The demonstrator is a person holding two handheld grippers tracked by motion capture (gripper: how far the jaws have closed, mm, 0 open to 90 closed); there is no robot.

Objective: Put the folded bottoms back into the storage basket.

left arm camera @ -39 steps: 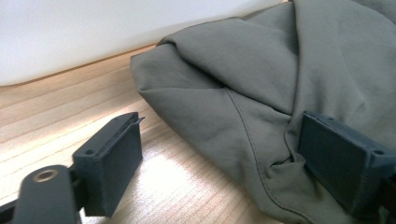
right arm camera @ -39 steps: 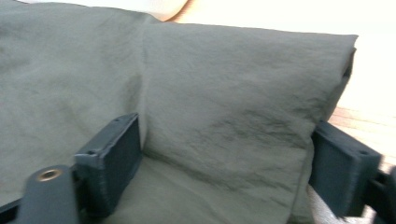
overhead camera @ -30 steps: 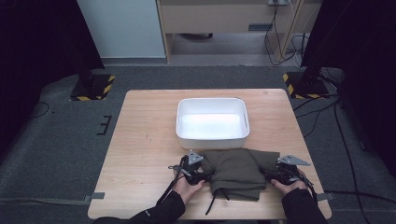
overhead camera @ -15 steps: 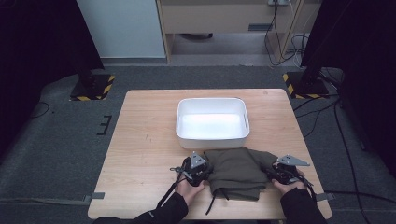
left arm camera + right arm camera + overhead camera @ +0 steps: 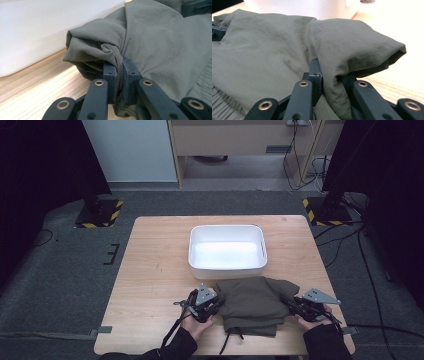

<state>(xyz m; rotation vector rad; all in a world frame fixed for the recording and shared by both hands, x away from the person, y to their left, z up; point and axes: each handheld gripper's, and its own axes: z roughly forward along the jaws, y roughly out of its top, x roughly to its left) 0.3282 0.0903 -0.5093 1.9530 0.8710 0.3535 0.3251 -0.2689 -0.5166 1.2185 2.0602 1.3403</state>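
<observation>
high view: olive garment (image 5: 252,302) folded on counter (image 5: 150,280), just in front of white tub (image 5: 227,251).
left tongs (image 5: 216,302): just closed, clamped on garment's left edge.
right tongs (image 5: 290,304): just closed, clamped on its right edge.

On the table (image 5: 150,285), the tub (image 5: 227,247) sits at the middle, toward the far edge. The folded garment (image 5: 255,302) lies just before it, on my side, its far edge close against the tub's near wall. My left gripper (image 5: 212,304) pinches the garment's left edge (cloth bunched between the jaws (image 5: 119,75)); my right gripper (image 5: 295,306) pinches the right edge (image 5: 329,80). A cord hangs off the garment's near edge, between my hands.
</observation>
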